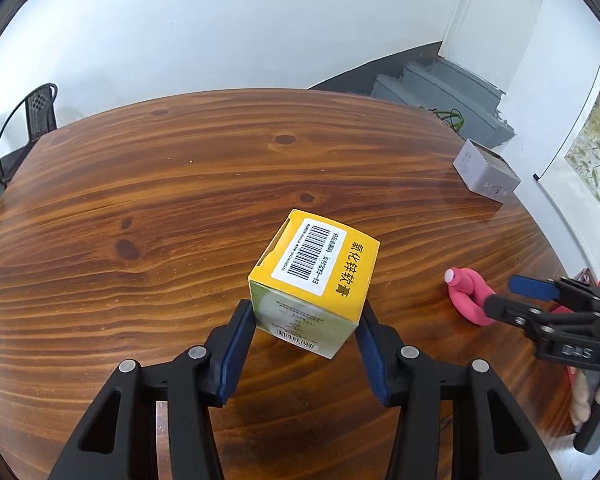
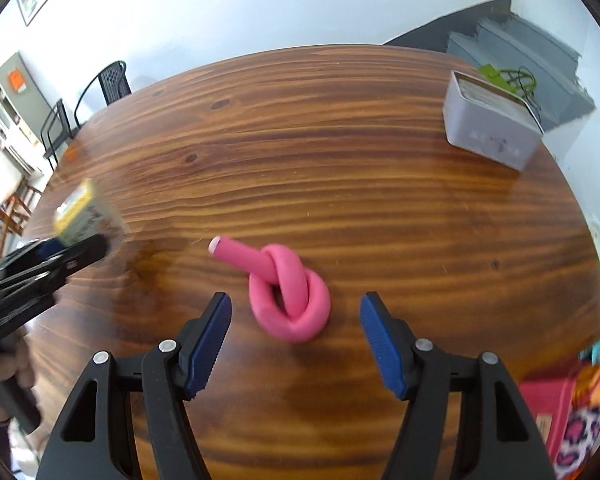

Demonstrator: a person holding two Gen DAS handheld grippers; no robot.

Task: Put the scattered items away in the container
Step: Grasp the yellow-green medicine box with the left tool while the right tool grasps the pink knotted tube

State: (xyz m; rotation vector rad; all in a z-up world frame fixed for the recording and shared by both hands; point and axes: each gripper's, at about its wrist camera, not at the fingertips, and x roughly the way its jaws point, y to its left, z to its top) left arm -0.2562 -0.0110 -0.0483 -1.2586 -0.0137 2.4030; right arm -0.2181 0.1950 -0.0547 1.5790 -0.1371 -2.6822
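Left gripper (image 1: 306, 322): clamped on yellow carton (image 1: 314, 280), light, crushable. Right gripper (image 2: 296, 334): agape around pink foam knot (image 2: 290, 296), soft; pinch mid-coil.

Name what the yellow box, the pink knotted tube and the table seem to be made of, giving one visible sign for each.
Yellow box: printed cardboard, slightly glossy; sharp folded edges, barcode label.
Pink knotted tube: probably soft foam or rubber, matte; it bends into a knot without creasing.
Table: varnished wood; grain and knots under a shine.
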